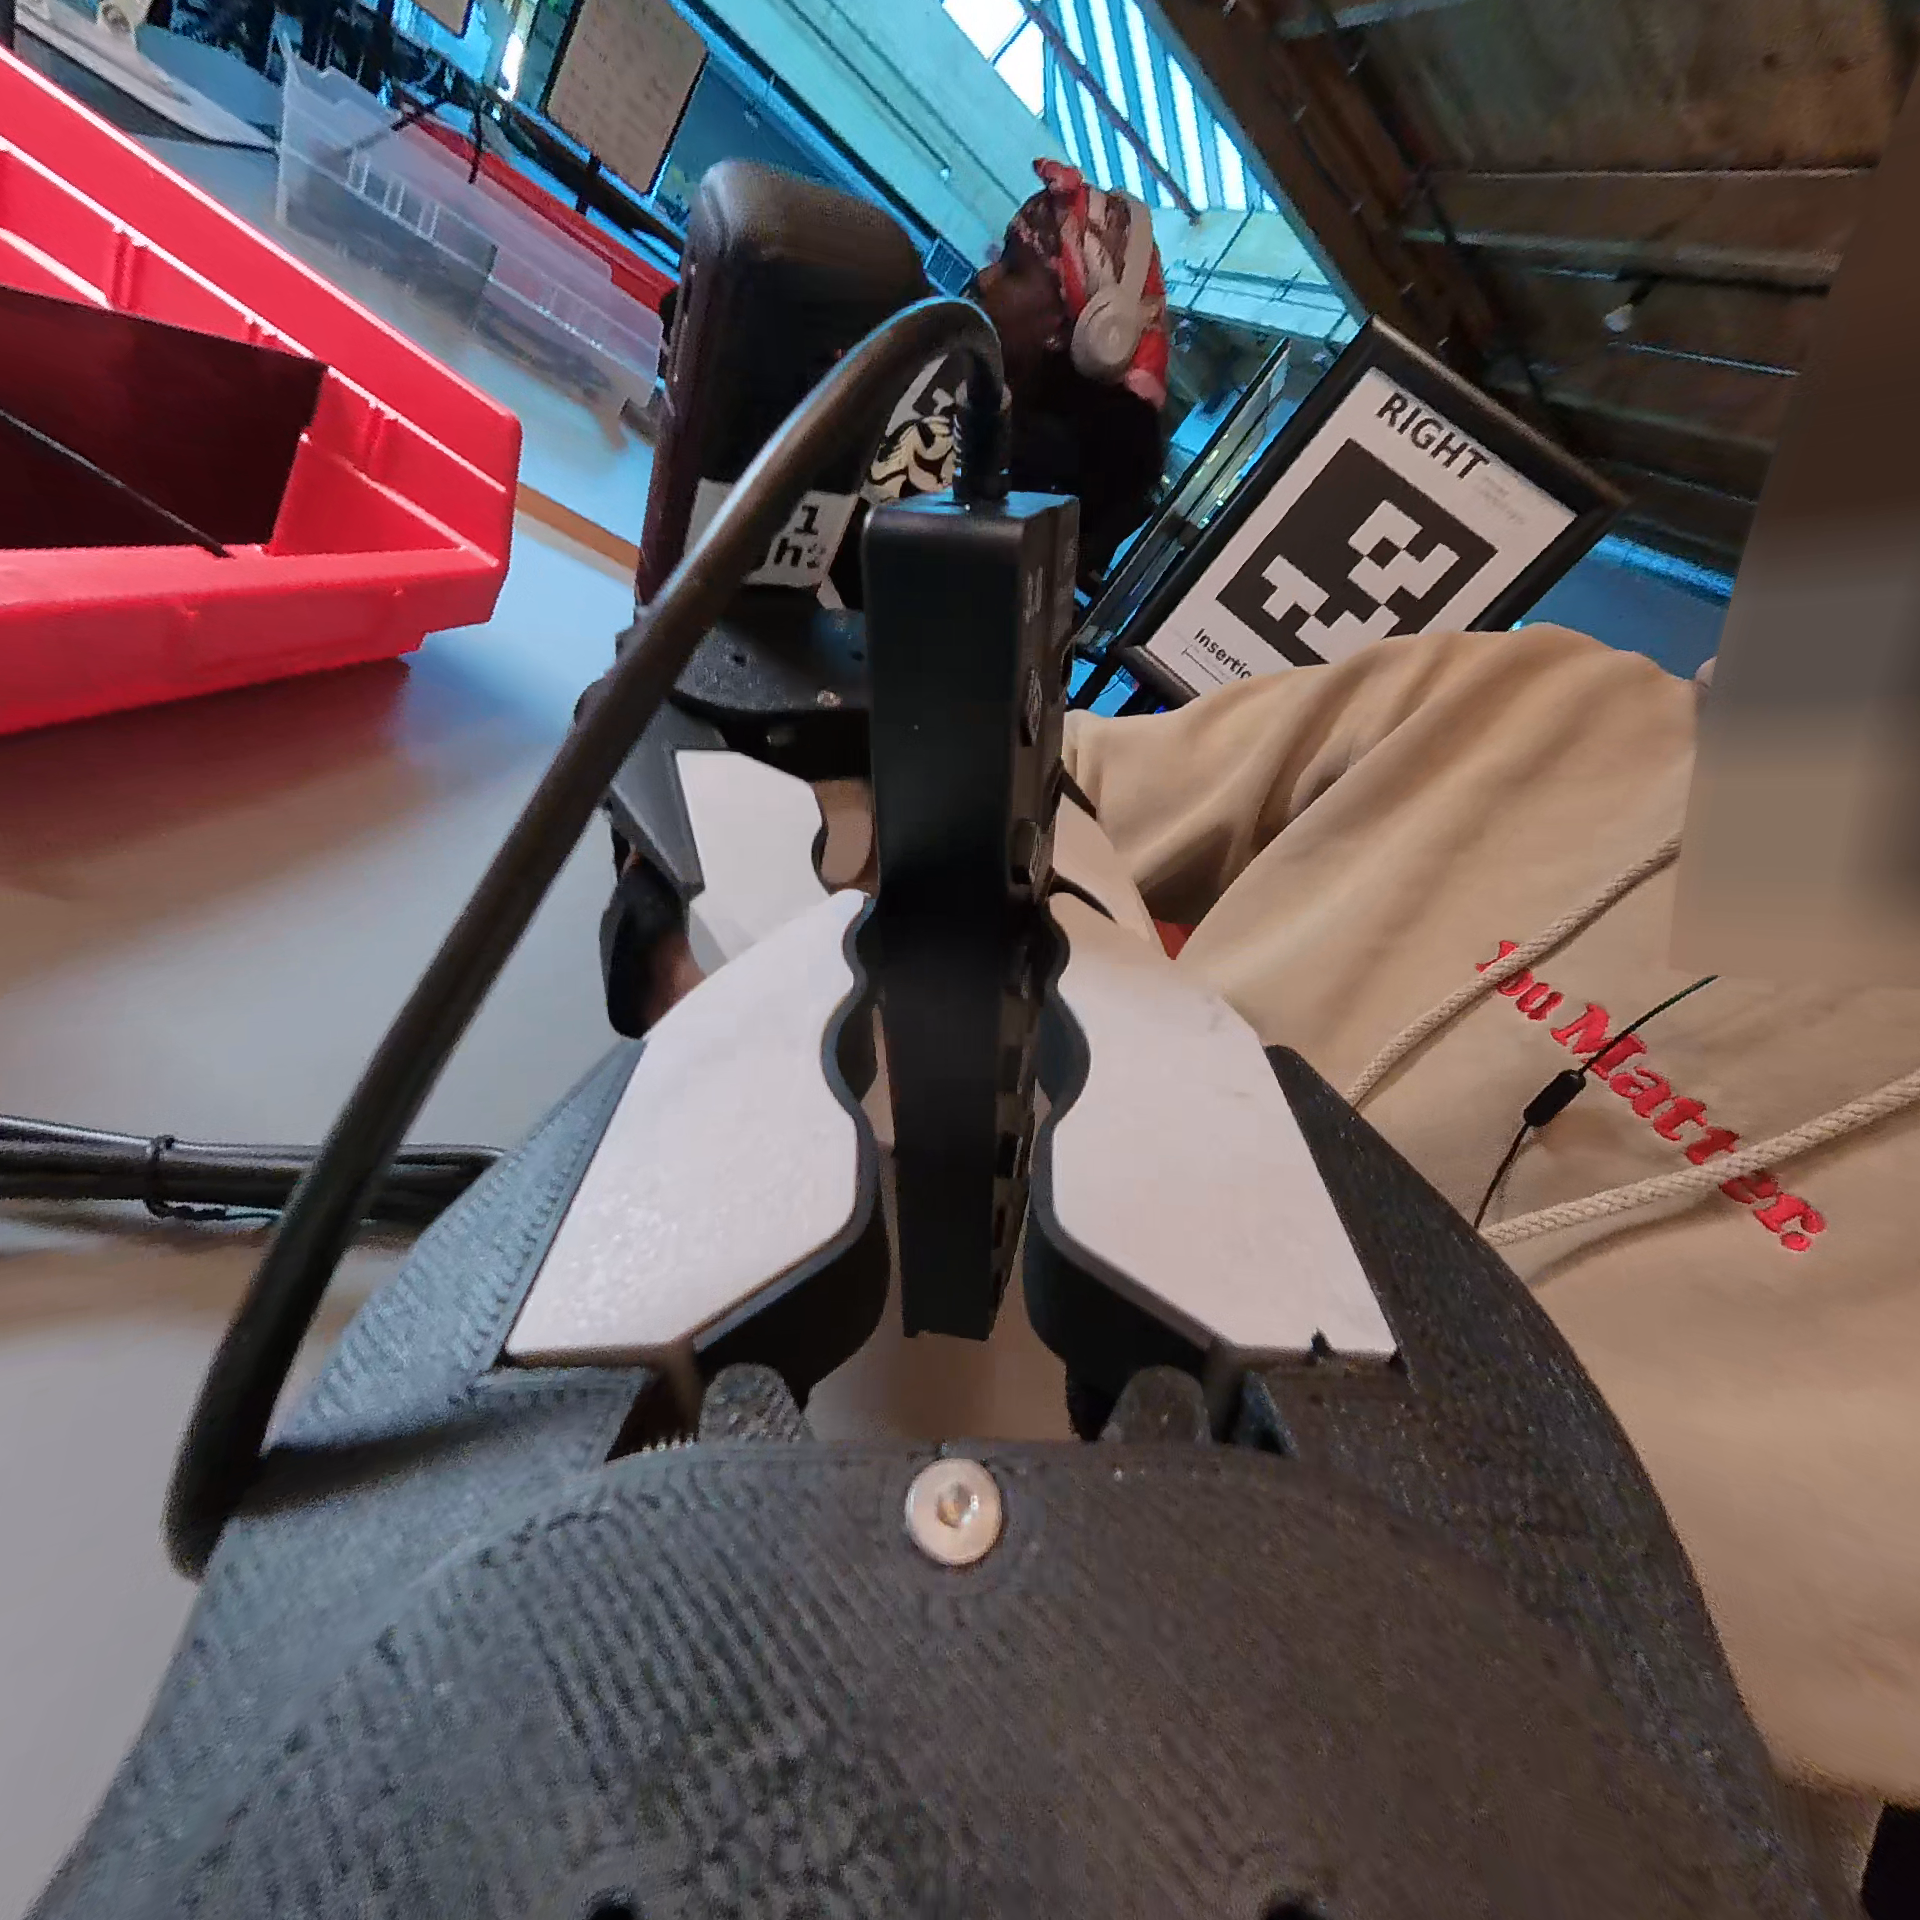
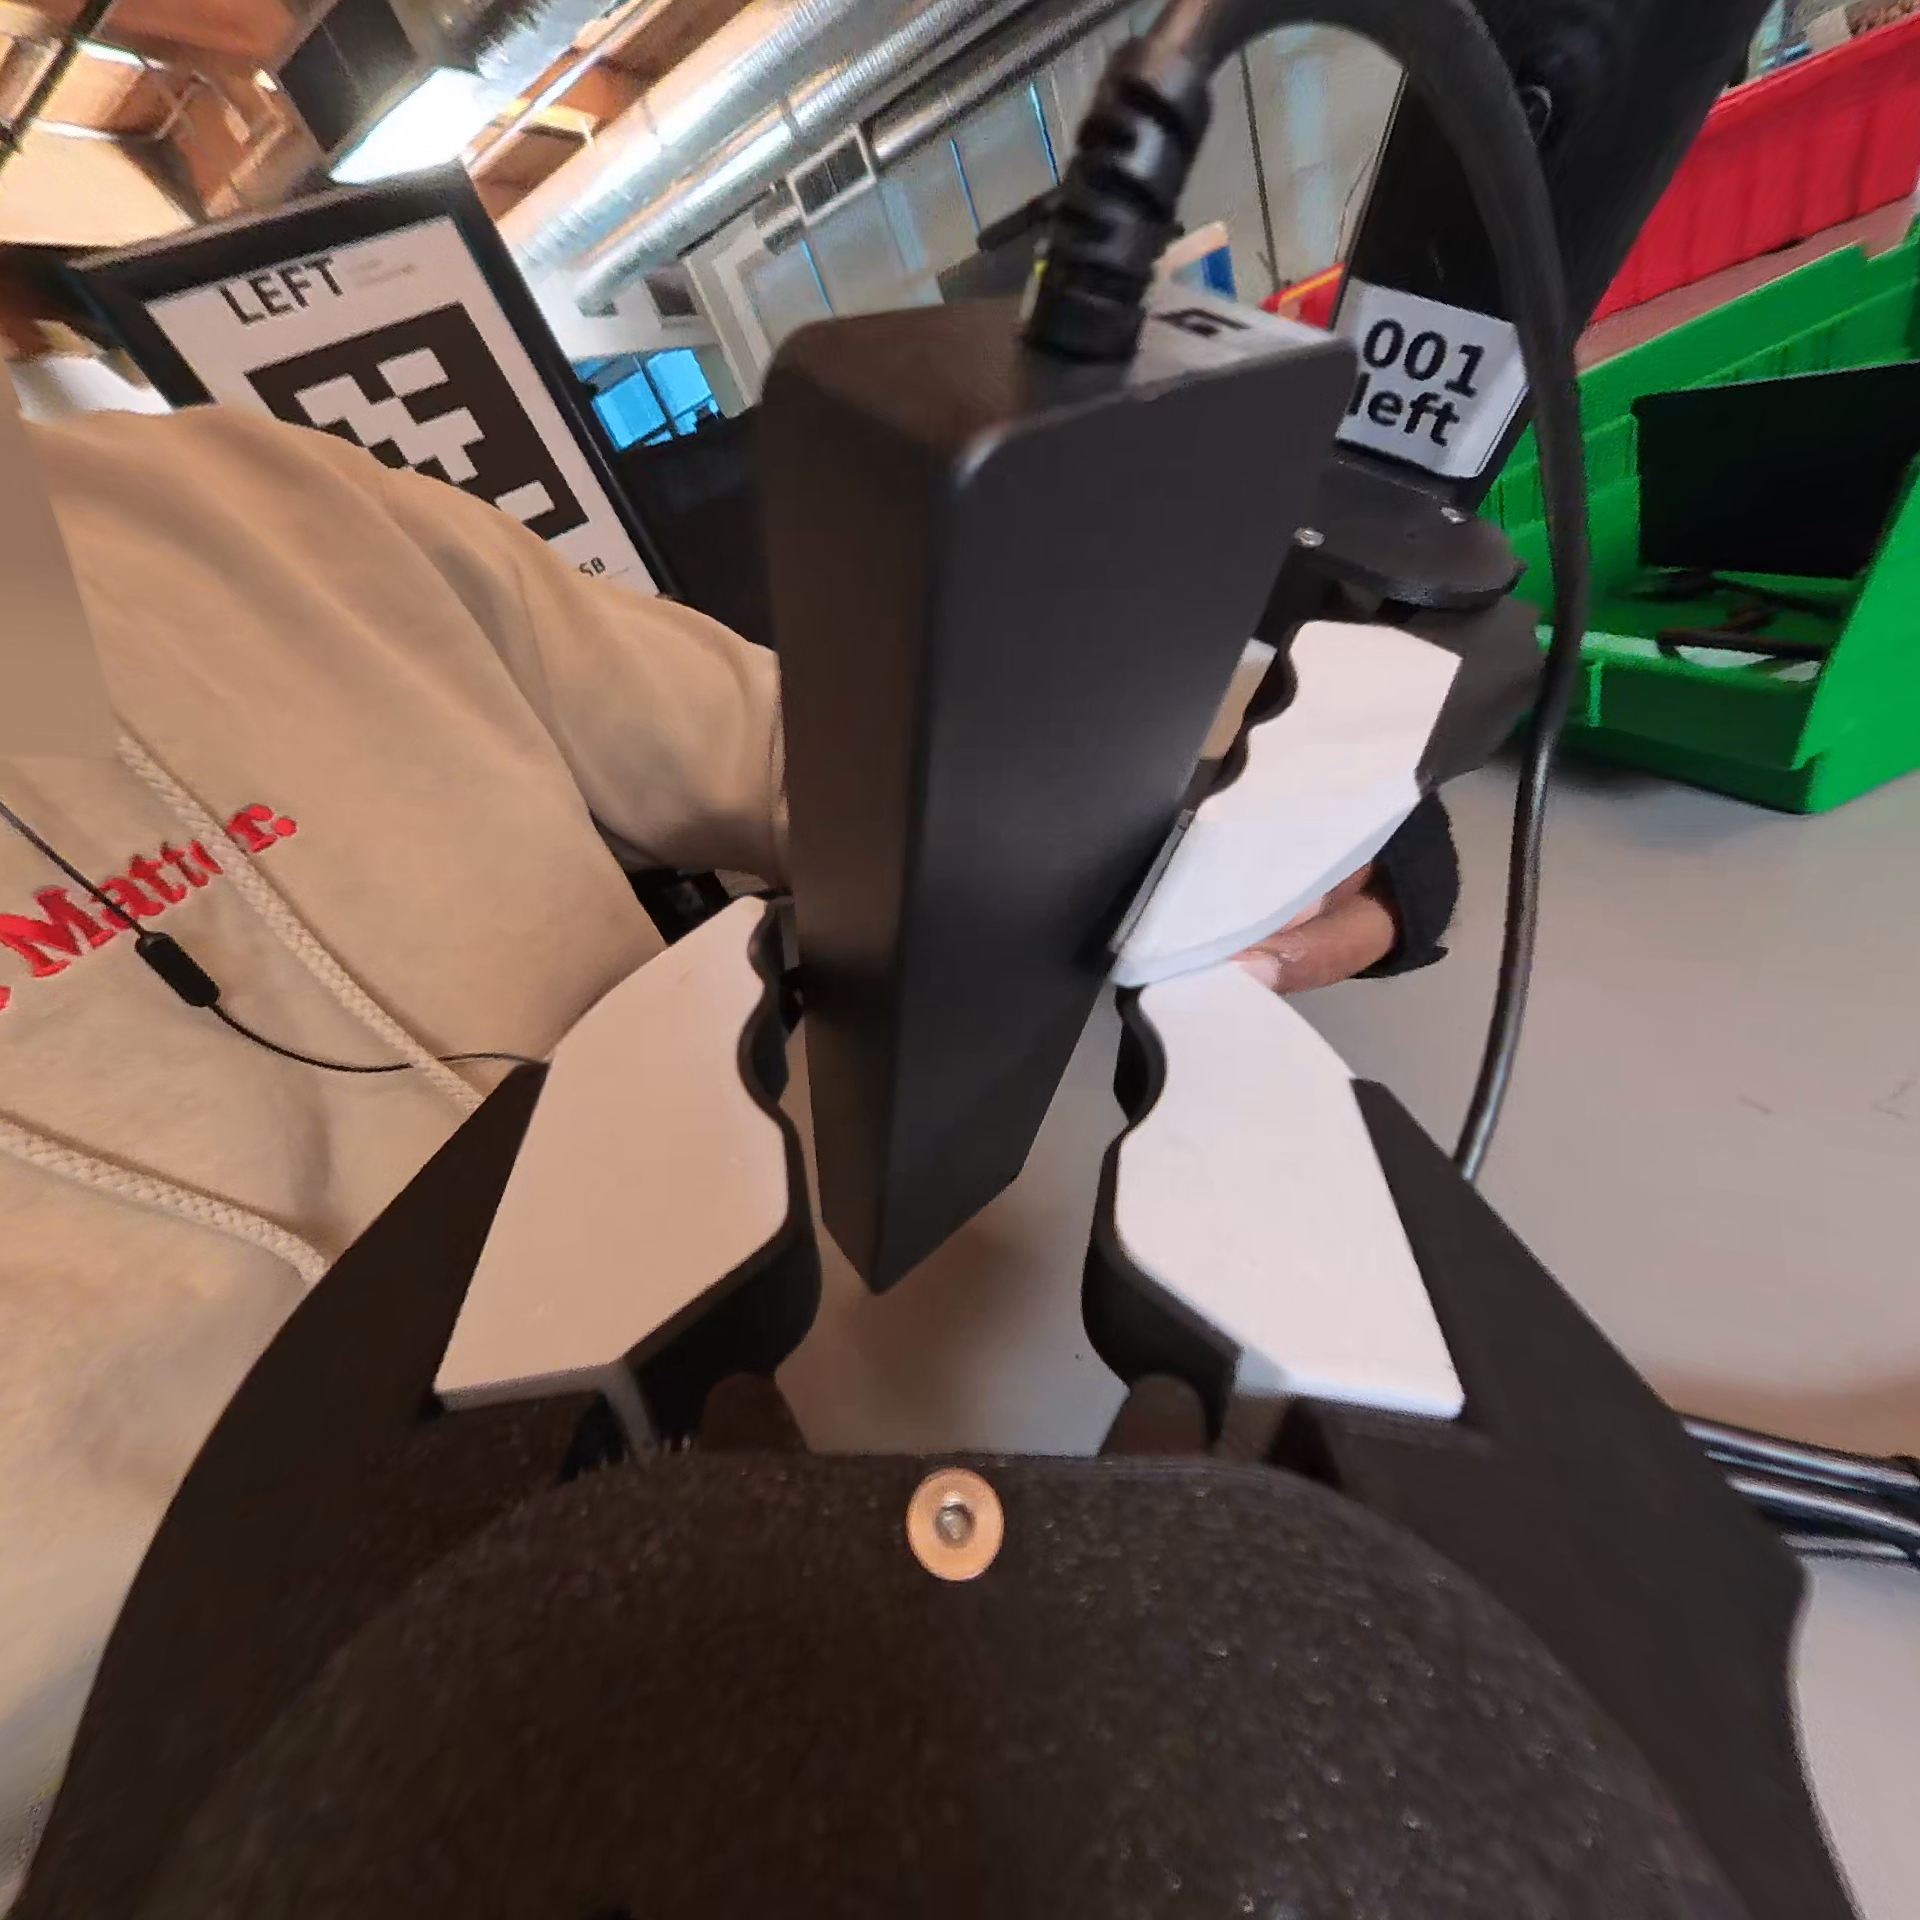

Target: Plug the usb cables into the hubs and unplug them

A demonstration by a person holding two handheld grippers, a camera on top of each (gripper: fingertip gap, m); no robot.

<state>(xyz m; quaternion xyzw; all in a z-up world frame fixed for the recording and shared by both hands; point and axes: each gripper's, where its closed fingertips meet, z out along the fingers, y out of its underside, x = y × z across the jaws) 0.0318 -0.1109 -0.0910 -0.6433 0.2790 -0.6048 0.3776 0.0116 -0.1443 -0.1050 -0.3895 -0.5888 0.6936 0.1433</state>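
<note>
A black USB hub [image 1: 956,727] stands upright in my left gripper [image 1: 956,935], which is shut on its lower half. The hub's black cable [image 1: 520,831] leaves its top end and loops left and down. In the right wrist view the same hub [image 2: 1018,675] hangs between the fingers of my right gripper [image 2: 951,966], which is open, with a gap on the right side. The left gripper's white finger [image 2: 1299,810] presses the hub's far side there. The right gripper's finger [image 1: 748,831] shows behind the hub in the left wrist view. No loose USB plug is visible.
A red bin [image 1: 260,499] stands on the grey table at left, and a green bin [image 2: 1714,665] at the right. A person's beige hoodie [image 1: 1455,935] is close by. Framed marker signs [image 1: 1371,520] [image 2: 395,416] stand behind. A tied cable bundle [image 1: 208,1164] lies on the table.
</note>
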